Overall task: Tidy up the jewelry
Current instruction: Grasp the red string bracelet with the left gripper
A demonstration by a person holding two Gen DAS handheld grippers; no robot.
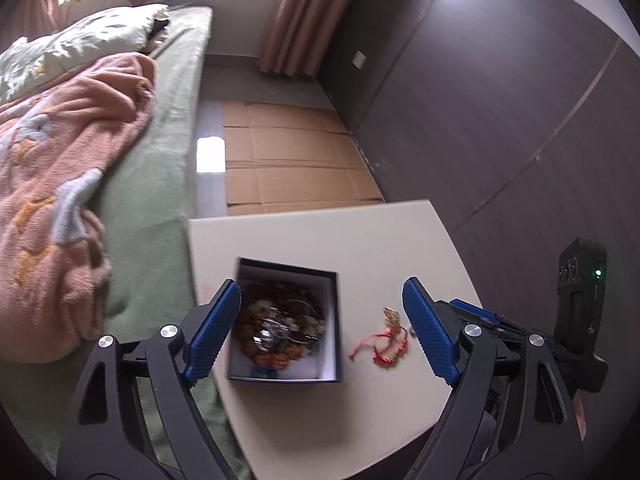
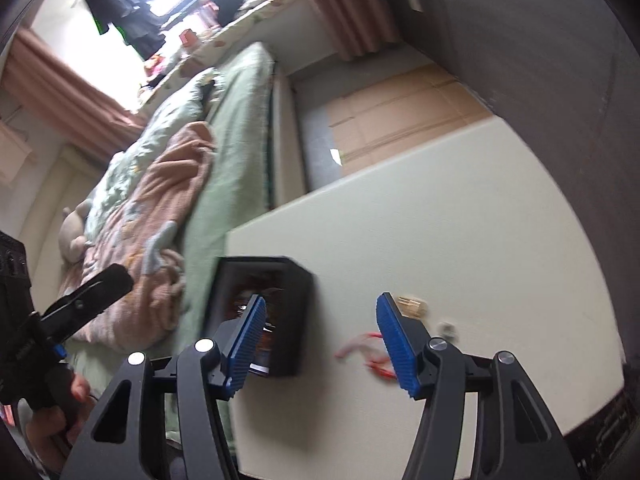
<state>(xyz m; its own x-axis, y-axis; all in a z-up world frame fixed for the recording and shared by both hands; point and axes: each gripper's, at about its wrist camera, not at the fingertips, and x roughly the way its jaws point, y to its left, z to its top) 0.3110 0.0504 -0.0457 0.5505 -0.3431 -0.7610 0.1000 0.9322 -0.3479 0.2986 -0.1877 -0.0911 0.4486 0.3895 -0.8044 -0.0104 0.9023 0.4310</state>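
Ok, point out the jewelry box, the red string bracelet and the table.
jewelry box (image 1: pixel 334 322): left wrist view, right wall.
red string bracelet (image 1: pixel 382 346): left wrist view, middle of cord.
table (image 1: pixel 320 232): left wrist view, bare top.

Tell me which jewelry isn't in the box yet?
The red string bracelet lies loose on the white table, right of the black box. The beaded pieces are piled inside it.

An open black box (image 1: pixel 285 322) holds heaped jewelry (image 1: pixel 278 330); a red string bracelet (image 1: pixel 382 346) lies loose just beside it

bed (image 1: pixel 160 184), pink blanket (image 1: pixel 68 152), cardboard (image 1: pixel 288 156), curtain (image 1: pixel 304 12)
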